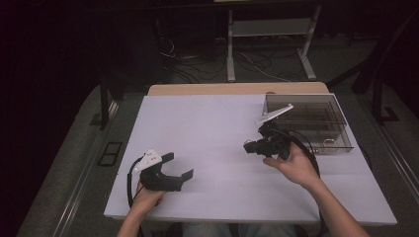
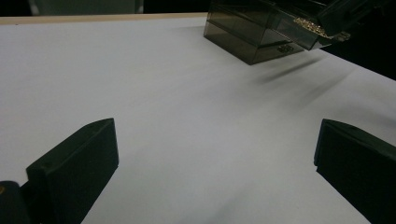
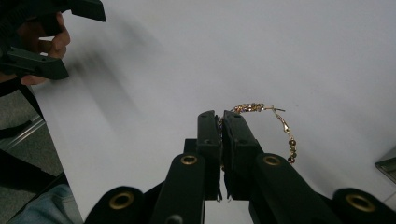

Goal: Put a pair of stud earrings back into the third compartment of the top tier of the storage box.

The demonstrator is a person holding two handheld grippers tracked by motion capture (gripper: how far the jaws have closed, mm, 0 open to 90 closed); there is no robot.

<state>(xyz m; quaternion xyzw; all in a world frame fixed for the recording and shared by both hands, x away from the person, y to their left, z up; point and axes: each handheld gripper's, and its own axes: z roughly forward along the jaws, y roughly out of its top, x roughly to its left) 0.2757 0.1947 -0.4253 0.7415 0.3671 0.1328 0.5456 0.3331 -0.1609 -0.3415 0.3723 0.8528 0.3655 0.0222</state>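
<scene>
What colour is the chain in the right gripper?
Gold chain, best seen in the right gripper view.

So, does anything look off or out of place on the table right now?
Nothing spilled or damaged. The right tongs are shut on a gold bracelet, which dangles loosely off one side, held by one end. The smoked plastic drawer box sits square on the white table; the left tongs are open, with nothing between them.

Box (image 1: 341,129) — table's (image 1: 207,148) far right corner
</scene>
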